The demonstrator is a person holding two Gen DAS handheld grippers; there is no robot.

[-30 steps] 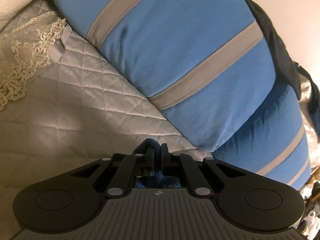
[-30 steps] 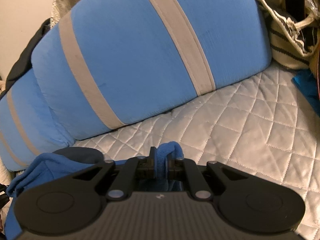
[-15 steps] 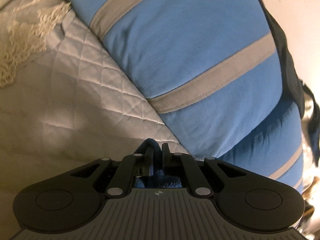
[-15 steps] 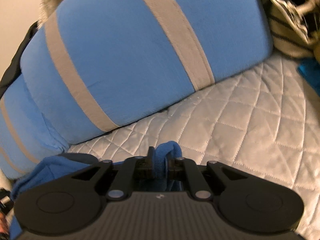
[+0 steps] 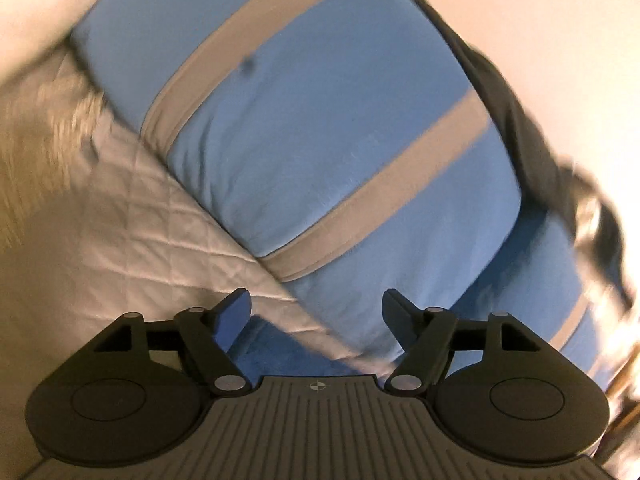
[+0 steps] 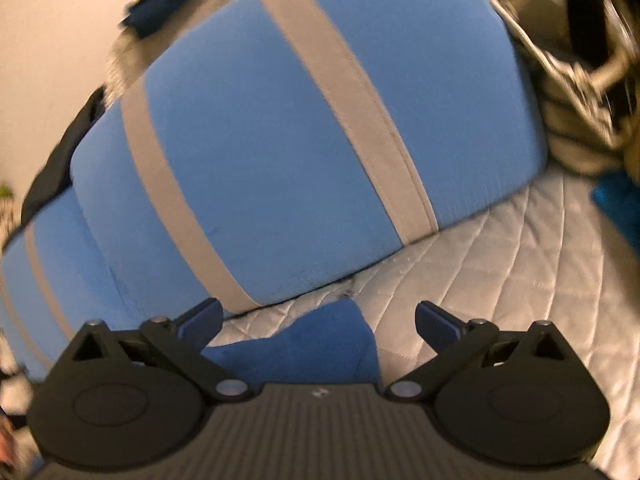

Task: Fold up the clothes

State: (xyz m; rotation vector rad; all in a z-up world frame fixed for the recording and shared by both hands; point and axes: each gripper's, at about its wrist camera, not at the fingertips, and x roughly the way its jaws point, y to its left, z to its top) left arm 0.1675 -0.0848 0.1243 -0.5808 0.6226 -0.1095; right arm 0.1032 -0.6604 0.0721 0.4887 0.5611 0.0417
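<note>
A dark blue garment lies on the white quilted bedspread, its peaked corner poking up between the spread fingers of my right gripper. That gripper's jaws are opening and the pads stand clear of the cloth. In the left wrist view the same blue garment lies low between the fingers of my left gripper. Its jaws are opening too, with no pad touching the fabric.
Blue pillows with grey stripes lie just beyond both grippers. A dark cloth sits behind them by the wall. A striped bag and a teal item are at the right. Lace trim lies at the left.
Both grippers were shut on the blue garment and have now spread wide, letting it drop onto the bedspread. The left view has lifted and shifted slightly.
</note>
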